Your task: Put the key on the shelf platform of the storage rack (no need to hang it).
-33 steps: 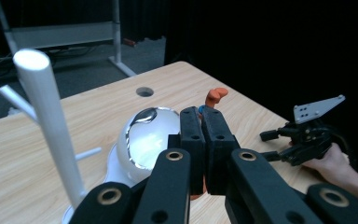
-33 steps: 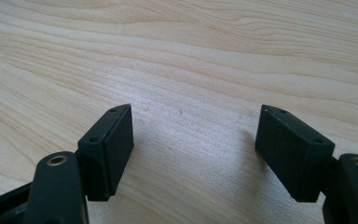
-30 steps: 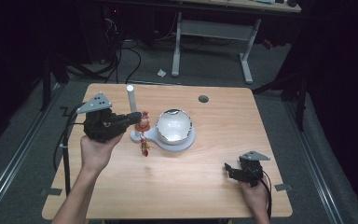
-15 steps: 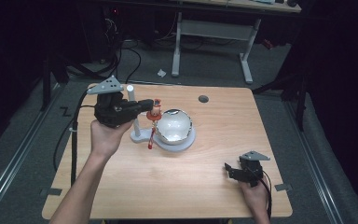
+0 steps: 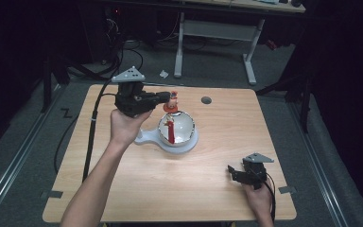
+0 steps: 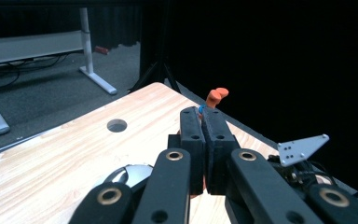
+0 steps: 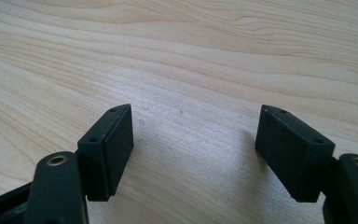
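Your left hand-held gripper (image 5: 169, 100) is clamped on a small red and orange toy (image 5: 172, 103), its jaws pressed almost together in the left gripper view, with only the orange tip (image 6: 216, 96) poking past them. The toy hangs above the shiny bowl (image 5: 183, 126), at about 11 o'clock of its rim. The bowl sits on a white stand (image 5: 147, 138) near the middle of the desk (image 5: 217, 189). A red shape shows inside the bowl; whether it is a second piece or a reflection I cannot tell.

If the bowl is where the toy goes, bring it over the bowl's centre before you lower it. Keep the wrist level so the toy does not swing against the rim. Lower slowly, since the stand looks light and could slide. Part the jaws only once the toy is low inside.

Your right hand-held gripper (image 5: 236, 173) rests at about 4 o'clock on the desk, jaws wide apart on bare wood with nothing between them.

Compared with a second ago, your left hand has lifted the toy from the desk at the bowl's 9 o'clock side and carried it up and toward 12 o'clock. The white upright post by the stand, seen earlier, is now hidden behind your gripper. The right hand has stayed put.
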Available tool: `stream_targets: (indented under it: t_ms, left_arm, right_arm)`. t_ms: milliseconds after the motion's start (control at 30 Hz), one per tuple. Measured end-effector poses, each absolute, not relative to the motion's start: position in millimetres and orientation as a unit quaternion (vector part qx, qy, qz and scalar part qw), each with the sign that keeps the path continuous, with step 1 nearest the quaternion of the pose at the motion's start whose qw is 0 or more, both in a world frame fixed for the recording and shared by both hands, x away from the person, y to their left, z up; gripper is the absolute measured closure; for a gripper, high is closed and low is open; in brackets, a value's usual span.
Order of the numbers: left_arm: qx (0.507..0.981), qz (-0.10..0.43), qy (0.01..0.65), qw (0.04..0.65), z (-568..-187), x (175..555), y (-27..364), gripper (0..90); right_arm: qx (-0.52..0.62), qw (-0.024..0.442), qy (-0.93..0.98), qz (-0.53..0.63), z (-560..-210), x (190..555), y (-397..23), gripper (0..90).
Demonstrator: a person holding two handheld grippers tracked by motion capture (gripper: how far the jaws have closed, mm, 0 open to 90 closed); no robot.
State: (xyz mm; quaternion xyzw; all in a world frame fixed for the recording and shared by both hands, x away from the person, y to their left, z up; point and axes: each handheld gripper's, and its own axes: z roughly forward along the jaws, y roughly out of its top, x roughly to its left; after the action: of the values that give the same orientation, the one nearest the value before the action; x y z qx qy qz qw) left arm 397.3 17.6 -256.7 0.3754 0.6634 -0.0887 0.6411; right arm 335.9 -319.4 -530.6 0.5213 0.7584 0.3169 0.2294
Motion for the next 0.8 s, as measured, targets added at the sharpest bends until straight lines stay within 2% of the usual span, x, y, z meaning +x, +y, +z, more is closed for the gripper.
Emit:
stream_targets:
  t_ms: [800]
  left_arm:
    - [0.377, -0.067, 0.682, 0.623, -291, 431, -19, 88.8]
  right_arm:
    - [0.521, 0.228, 0.759, 0.318, -531, 335, -319, 28.0]
